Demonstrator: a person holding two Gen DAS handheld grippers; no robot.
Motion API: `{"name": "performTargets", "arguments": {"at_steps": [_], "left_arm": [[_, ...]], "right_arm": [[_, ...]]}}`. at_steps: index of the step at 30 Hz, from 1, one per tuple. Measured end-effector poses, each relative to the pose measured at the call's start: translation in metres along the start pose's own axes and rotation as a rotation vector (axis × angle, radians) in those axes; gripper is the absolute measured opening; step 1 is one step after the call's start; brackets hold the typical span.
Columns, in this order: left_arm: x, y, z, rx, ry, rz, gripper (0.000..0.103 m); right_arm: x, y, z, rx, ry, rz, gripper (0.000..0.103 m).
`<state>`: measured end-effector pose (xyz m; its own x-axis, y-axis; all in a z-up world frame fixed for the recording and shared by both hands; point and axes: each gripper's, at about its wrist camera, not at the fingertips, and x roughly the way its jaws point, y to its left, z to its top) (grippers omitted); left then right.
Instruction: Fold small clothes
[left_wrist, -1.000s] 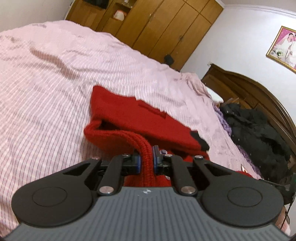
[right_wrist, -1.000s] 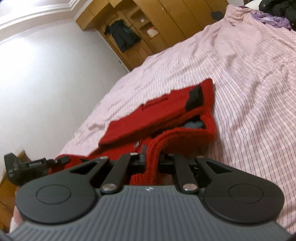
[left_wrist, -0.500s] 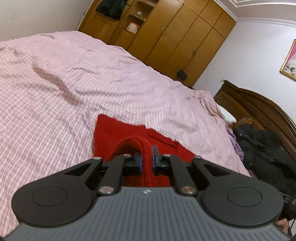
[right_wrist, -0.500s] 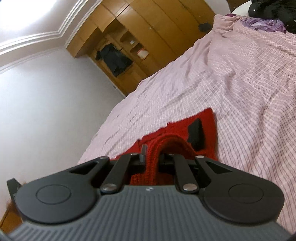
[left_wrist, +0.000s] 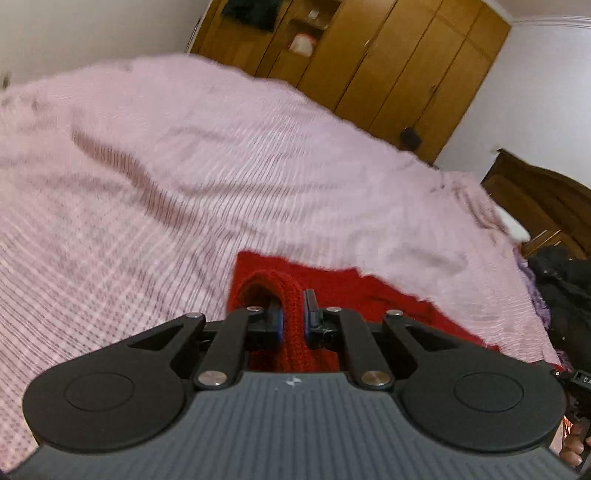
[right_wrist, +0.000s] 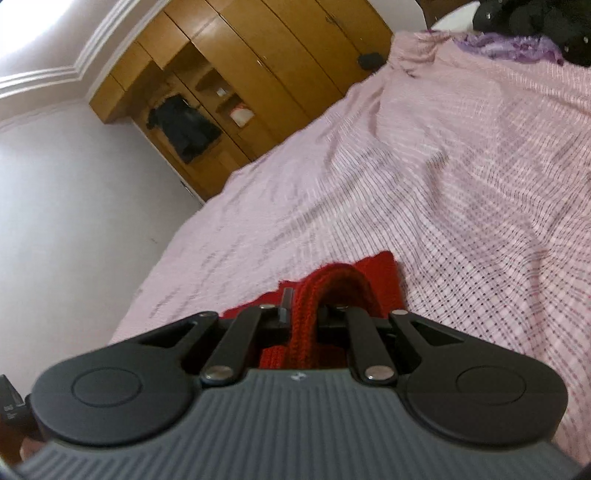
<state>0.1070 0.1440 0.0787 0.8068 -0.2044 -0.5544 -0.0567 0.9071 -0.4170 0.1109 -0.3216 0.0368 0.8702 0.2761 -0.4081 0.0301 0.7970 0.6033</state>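
A small red knitted garment (left_wrist: 373, 295) lies on the pink checked bedspread (left_wrist: 184, 177). My left gripper (left_wrist: 293, 314) is shut on its ribbed red edge, which bulges up between the jaws. In the right wrist view the same garment (right_wrist: 384, 273) shows just past the fingers, and my right gripper (right_wrist: 304, 314) is shut on another part of the ribbed edge. Most of the garment is hidden under both gripper bodies.
The bedspread (right_wrist: 461, 166) stretches ahead. A wooden wardrobe (left_wrist: 369, 59) stands beyond the bed. A dark wooden headboard (left_wrist: 543, 199) and a black coat (left_wrist: 565, 295) are at the right. Purple cloth (right_wrist: 506, 46) lies at the bed's far corner.
Both grippers have carried the held edge forward over the garment. Less red cloth shows ahead of each gripper, and the black patch has gone out of sight. Both stay shut.
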Motion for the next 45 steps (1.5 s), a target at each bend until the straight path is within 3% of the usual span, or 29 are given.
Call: {"name": "performTargets", "arguments": {"at_steps": [6,14,16,19,21,29,31,33,35,38,45], "left_arm": [[0.038,0.022,-0.015,-0.015,0.06,0.04,0.01],[0.035,0.013,-0.015,0.077,0.068,0.056,0.014],[0.025,0.008,-0.014,0.117,0.07,0.066,0.019],[0.012,0.002,-0.014,0.179,0.062,0.11,0.036],[0.005,0.001,-0.014,0.209,0.053,0.137,0.045],[-0.03,-0.003,-0.022,0.279,0.043,0.174,0.046],[-0.038,-0.008,-0.026,0.311,0.042,0.185,0.047],[-0.045,-0.014,-0.029,0.335,0.039,0.185,0.055],[-0.051,-0.019,-0.033,0.358,0.034,0.18,0.057],[-0.059,-0.032,-0.038,0.408,0.031,0.169,0.06],[-0.059,-0.067,-0.059,0.617,0.032,0.162,0.065]], "right_arm": [[0.031,-0.011,-0.013,-0.037,0.054,-0.082,0.012],[0.025,-0.003,-0.02,-0.111,0.065,-0.101,0.013],[0.019,0.001,-0.021,-0.135,0.069,-0.11,0.022],[0.008,0.005,-0.022,-0.179,0.066,-0.138,0.049],[0.0,0.006,-0.022,-0.2,0.073,-0.126,0.051],[-0.038,0.013,-0.029,-0.308,0.066,-0.166,0.051],[-0.047,0.016,-0.032,-0.356,0.061,-0.18,0.051],[-0.053,0.021,-0.035,-0.403,0.057,-0.193,0.052],[-0.06,0.029,-0.039,-0.468,0.046,-0.206,0.06],[-0.068,0.043,-0.045,-0.574,0.026,-0.218,0.063],[-0.065,0.077,-0.067,-0.869,0.033,-0.228,0.063]]}}
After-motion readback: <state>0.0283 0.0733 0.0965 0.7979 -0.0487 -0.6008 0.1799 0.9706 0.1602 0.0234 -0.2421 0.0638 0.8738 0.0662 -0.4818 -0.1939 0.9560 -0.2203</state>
